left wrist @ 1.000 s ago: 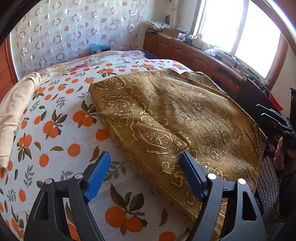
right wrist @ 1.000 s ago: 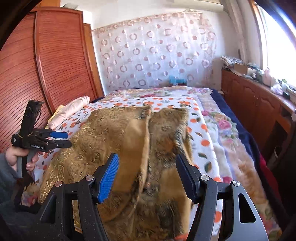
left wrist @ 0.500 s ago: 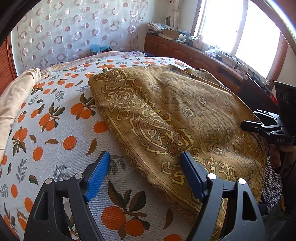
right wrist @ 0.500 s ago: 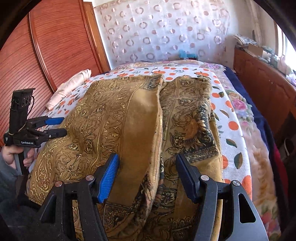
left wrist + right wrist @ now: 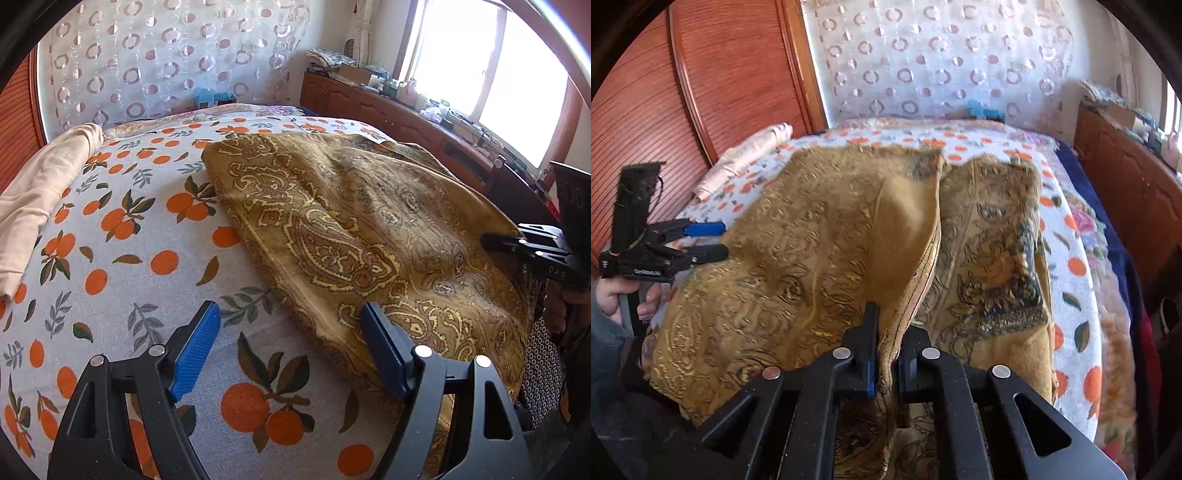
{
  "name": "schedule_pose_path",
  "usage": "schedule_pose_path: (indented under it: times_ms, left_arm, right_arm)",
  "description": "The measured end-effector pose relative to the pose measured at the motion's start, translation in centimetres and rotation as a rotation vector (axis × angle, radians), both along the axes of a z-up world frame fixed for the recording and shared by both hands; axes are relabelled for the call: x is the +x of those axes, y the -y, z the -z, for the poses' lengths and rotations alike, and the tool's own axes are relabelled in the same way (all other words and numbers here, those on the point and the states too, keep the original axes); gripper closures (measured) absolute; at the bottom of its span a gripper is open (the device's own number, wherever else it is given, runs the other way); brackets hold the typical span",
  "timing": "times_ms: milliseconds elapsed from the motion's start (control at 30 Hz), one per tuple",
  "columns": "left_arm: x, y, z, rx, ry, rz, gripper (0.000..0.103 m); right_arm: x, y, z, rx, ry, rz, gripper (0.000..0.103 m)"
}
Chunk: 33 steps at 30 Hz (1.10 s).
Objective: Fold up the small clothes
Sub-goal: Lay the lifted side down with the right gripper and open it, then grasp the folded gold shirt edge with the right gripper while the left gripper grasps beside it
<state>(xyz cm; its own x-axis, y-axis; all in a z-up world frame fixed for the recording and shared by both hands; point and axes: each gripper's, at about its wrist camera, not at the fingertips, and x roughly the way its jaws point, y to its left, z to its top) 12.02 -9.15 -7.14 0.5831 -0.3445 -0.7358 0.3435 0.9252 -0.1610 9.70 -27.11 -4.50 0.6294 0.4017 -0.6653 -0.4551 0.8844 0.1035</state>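
A golden-brown paisley cloth (image 5: 351,221) lies spread on the orange-print bedsheet (image 5: 129,258). My left gripper (image 5: 291,317) hovers open over the cloth's near left edge, one pad above the sheet and the other above the cloth, with nothing pinched. In the right wrist view my right gripper (image 5: 886,332) is shut on a raised fold of the cloth (image 5: 812,240), and the fabric stands up as a ridge from the jaws. The left gripper (image 5: 716,240) shows at the far left, held by a hand. The right gripper (image 5: 495,242) also appears at the cloth's right edge.
A beige folded garment (image 5: 40,184) lies along the bed's left side. A wooden cabinet (image 5: 369,107) with clutter runs under the window. A red-brown wooden wardrobe (image 5: 701,92) stands to the left. A small blue object (image 5: 982,110) sits at the bed's far end.
My right gripper moved forward and down onto the cloth and shut on its folded edge, lifting a ridge. My left gripper stayed open and almost still.
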Motion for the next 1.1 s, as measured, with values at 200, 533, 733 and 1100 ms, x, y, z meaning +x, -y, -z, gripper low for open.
schedule_pose_path:
  times_ms: [200, 533, 733, 1100]
  left_arm:
    - [-0.8, -1.0, -0.2, -0.001, 0.001, -0.019, 0.024]
    - [-2.4, -1.9, -2.8, -0.027, 0.06, -0.015, 0.024]
    - [-1.7, -1.4, -2.7, -0.031, 0.056, -0.002, 0.024]
    - [-0.3, 1.3, -2.7, -0.008, 0.052, 0.034, 0.024]
  right_arm:
    - [-2.5, 0.3, -4.0, 0.02, 0.141, -0.005, 0.098]
    - [-6.4, 4.9, -5.4, -0.012, 0.174, 0.072, 0.098]
    - [-4.5, 5.7, 1.7, -0.08, -0.04, 0.112, 0.091]
    - [2.3, 5.6, -4.4, 0.009, 0.086, 0.082, 0.047]
